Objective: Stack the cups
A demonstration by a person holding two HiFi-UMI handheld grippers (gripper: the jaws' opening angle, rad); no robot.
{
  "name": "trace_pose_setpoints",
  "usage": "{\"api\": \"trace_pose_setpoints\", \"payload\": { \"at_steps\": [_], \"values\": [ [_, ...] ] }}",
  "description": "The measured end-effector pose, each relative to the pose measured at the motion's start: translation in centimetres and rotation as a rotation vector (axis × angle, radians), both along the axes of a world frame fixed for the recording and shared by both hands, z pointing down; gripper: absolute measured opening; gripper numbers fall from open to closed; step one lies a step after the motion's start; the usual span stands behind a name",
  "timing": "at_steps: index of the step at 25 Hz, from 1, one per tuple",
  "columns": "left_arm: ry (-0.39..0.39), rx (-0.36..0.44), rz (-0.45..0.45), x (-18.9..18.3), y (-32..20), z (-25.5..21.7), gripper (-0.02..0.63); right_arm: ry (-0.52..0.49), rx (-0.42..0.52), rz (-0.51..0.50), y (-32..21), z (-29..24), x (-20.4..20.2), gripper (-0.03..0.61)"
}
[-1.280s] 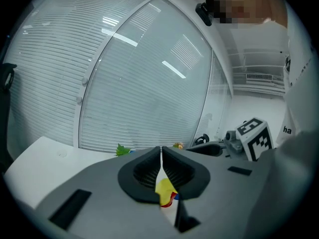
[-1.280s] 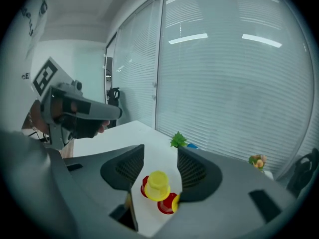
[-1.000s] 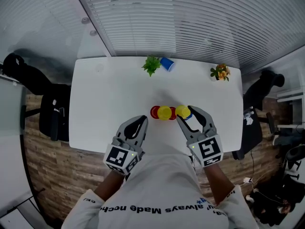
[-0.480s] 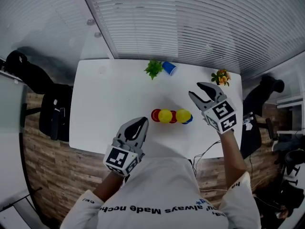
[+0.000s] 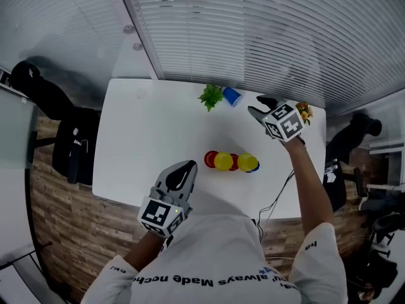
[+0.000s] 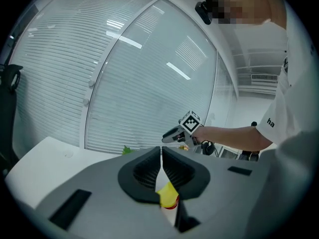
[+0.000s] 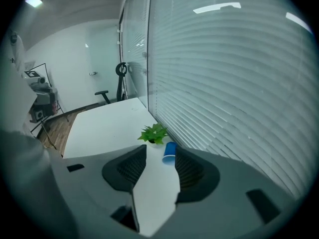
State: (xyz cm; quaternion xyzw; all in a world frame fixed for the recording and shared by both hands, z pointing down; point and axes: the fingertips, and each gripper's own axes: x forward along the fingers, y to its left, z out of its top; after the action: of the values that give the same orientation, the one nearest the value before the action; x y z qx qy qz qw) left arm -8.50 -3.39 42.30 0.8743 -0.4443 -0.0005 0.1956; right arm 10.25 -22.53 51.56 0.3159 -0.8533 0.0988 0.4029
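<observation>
A row of upturned cups sits mid-table: a red cup (image 5: 209, 158), a yellow cup (image 5: 223, 161), another red one, and a yellow cup (image 5: 246, 162) over a blue one. A lone blue cup (image 5: 232, 96) lies on its side at the table's back edge. My right gripper (image 5: 257, 106) hovers open just right of it, with nothing between its jaws. In the right gripper view that blue cup (image 7: 169, 152) shows ahead, beyond the jaws. My left gripper (image 5: 185, 168) is shut and holds nothing, near the front edge, left of the row. The yellow cup (image 6: 168, 195) shows past its jaws.
A small green plant (image 5: 212, 96) stands right beside the lying blue cup. A pot of flowers (image 5: 305, 111) stands at the back right corner. Window blinds rise behind the white table (image 5: 145, 138). Dark office chairs (image 5: 69, 154) flank the table.
My right gripper has swung from beside the cup row out to the right and then to the back of the table, close to the blue cup. The left gripper has stayed put.
</observation>
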Motion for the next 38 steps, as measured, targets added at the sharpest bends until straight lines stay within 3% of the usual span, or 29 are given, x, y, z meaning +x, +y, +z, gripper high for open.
{"api": "trace_pose_setpoints", "payload": {
  "at_steps": [21, 29, 38],
  "values": [
    [-0.001, -0.130, -0.075, -1.0, -2.8, 4.6, 0.029, 0.151, -0.327, -0.078, -10.1, 12.3, -4.8, 0.207],
    [0.007, -0.143, -0.092, -1.2, -3.0, 5.0, 0.028, 0.187, -0.406, -0.064, -10.9, 15.6, -6.2, 0.210],
    [0.004, -0.166, -0.108, -1.7, -2.8, 5.3, 0.029, 0.295, -0.444, -0.047, -10.7, 18.5, -5.6, 0.210]
  ]
}}
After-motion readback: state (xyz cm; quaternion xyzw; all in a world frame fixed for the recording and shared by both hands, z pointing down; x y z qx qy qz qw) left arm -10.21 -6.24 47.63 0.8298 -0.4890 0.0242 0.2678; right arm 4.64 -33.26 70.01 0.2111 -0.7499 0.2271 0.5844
